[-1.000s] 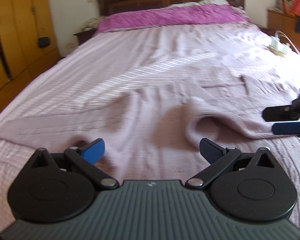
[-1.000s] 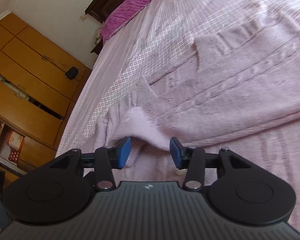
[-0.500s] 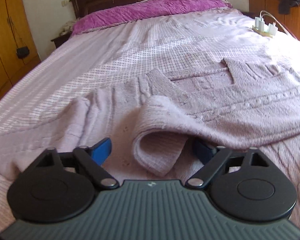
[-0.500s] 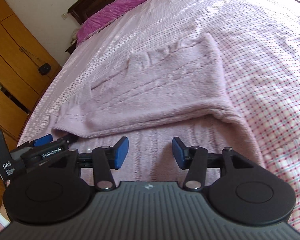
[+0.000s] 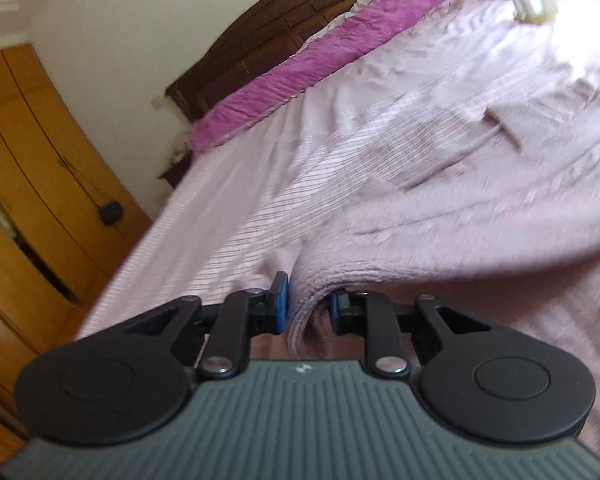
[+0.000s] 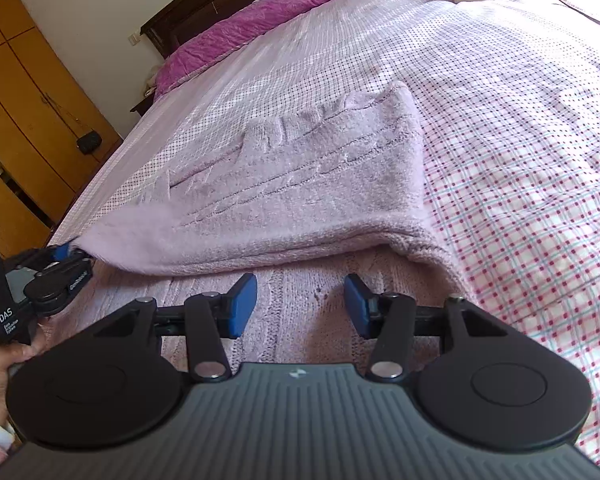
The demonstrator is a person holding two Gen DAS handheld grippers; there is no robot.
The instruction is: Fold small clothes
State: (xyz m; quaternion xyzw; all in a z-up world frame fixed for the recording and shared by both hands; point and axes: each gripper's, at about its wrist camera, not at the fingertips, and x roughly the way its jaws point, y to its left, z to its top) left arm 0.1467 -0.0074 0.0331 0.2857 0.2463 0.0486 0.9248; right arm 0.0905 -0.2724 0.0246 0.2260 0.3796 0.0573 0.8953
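Now the left gripper (image 5: pixel 304 306) has its jaws clenched on a ribbed edge of the lilac knitted sweater (image 6: pixel 300 184), which lies across the middle of the checked pink-and-white bedspread (image 6: pixel 520 168), its lower half already doubled over towards the bottom of the frame. In the right wrist view that same left gripper (image 6: pixel 65 256) sits at the far left edge, pulling the fold's corner taut, apparently so the layer can be drawn flat and square over the part beneath. The right gripper (image 6: pixel 297 306) hovers low at centre bottom with its jaws released and nothing between them, just above the exposed lower layer of knit; it seems kept clear to let the left side do the tugging, or ready to pin the cloth down. Compared with half a second earlier, the left jaws, then wide apart around the loose rolled edge, have closed on it, and the left camera has tilted and swung, blurring the magenta pillow (image 5: pixel 300 76) and dark wooden headboard (image 5: pixel 275 36) at upper centre. The right gripper has barely shifted and remains unclenched.
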